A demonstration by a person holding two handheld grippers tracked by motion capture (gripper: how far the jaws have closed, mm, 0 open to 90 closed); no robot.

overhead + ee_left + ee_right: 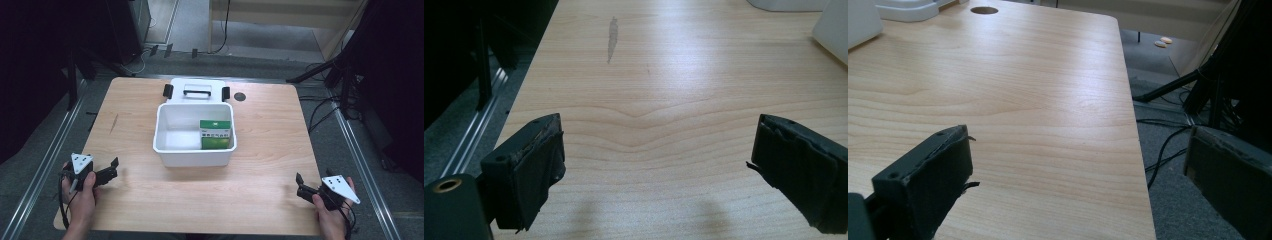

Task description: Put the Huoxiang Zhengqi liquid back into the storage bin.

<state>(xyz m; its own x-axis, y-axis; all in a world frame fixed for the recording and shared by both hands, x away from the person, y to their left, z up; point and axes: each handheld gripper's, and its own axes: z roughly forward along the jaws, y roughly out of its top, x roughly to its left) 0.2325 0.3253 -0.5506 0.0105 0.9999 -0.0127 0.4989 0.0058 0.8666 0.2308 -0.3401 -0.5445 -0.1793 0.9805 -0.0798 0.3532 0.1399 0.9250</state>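
Note:
A white plastic bin (194, 149) stands at the middle of the wooden table (150, 200). Inside it, a green box (215, 134) leans upright against the right wall. Behind the bin lies its white lid (197, 90) with a handle and two black clips. My left gripper (113, 167) rests at the table's front left in a hand, open, nothing between its jaws; its own view shows its pads (536, 170) wide apart over bare wood. My right gripper (300, 186) sits at the front right edge, open and empty, with one pad (933, 175) over the table.
A round cable hole (240, 96) sits in the table behind the bin's right corner. A grey scuff (612, 37) marks the wood on the left side. Tripod legs and cables (325, 107) lie on the floor to the right of the table.

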